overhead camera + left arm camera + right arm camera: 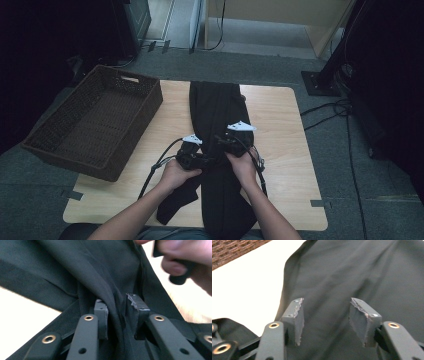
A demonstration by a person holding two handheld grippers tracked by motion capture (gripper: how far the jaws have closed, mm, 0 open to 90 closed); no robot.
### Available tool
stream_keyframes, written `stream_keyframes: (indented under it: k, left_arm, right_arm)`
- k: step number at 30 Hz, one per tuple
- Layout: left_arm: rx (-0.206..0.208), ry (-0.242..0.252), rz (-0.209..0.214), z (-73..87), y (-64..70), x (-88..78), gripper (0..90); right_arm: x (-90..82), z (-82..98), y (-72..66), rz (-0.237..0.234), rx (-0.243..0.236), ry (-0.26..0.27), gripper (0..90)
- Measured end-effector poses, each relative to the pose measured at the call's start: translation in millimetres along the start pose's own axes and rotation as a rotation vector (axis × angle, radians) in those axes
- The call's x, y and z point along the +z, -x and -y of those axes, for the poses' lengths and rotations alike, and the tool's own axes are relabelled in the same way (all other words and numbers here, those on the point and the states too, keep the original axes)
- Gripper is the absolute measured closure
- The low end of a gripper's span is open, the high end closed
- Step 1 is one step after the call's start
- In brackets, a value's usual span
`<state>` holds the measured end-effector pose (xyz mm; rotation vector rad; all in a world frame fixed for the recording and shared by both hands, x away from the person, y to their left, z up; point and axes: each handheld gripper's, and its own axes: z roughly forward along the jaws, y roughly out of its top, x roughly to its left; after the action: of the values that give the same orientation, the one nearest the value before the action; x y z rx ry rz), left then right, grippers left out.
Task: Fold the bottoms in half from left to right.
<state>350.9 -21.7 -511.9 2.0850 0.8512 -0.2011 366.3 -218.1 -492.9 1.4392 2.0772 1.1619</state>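
A long black garment (215,100) lies lengthwise down the middle of the wooden table (280,125), its near end hanging over the front edge. Both hands hold their grippers side by side over its middle. In the left gripper view the left gripper (116,302) straddles a raised fold of the black cloth (75,270); the fold runs between the pads, and the jaws stand slightly apart. The left gripper (197,146) sits at the garment's left edge. The right gripper (325,302) hovers open over flat cloth (352,272) with nothing between its pads, seen in the high view (235,134).
A dark wicker basket (100,120) stands empty on the table's left side, its corner in the right gripper view (232,250). The right hand (185,262) appears in the left gripper view. Cables (330,112) and a black stand base (320,82) lie on the floor to the right.
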Motion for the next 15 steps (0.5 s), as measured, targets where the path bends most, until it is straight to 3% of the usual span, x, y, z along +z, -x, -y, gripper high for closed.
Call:
stream_keyframes:
  k: [3,5,7,10,15]
  left_arm:
    - [0.003,-0.006,-0.003,1.3,-0.5,-2.2,68.0]
    - [0.002,-0.009,-0.003,1.9,-0.7,-5.3,66.3]
    - [0.011,-0.015,-0.005,1.6,-2.4,-11.1,65.5]
    - [-0.006,0.018,-0.011,-3.7,-8.8,-25.3,64.8]
    - [-0.032,0.08,-0.079,-22.2,-30.2,-48.5,63.9]
  right_arm:
    - [21.8,1.3,-1.8,-0.013,0.033,-0.046,44.6]
    - [32.1,4.0,-2.5,0.003,0.021,-0.084,49.1]
    - [33.1,5.0,-3.9,0.036,-0.024,-0.075,63.5]
    - [31.1,4.9,-1.7,0.023,-0.044,-0.089,81.3]
    - [26.3,4.7,3.0,0.005,-0.002,-0.101,87.6]
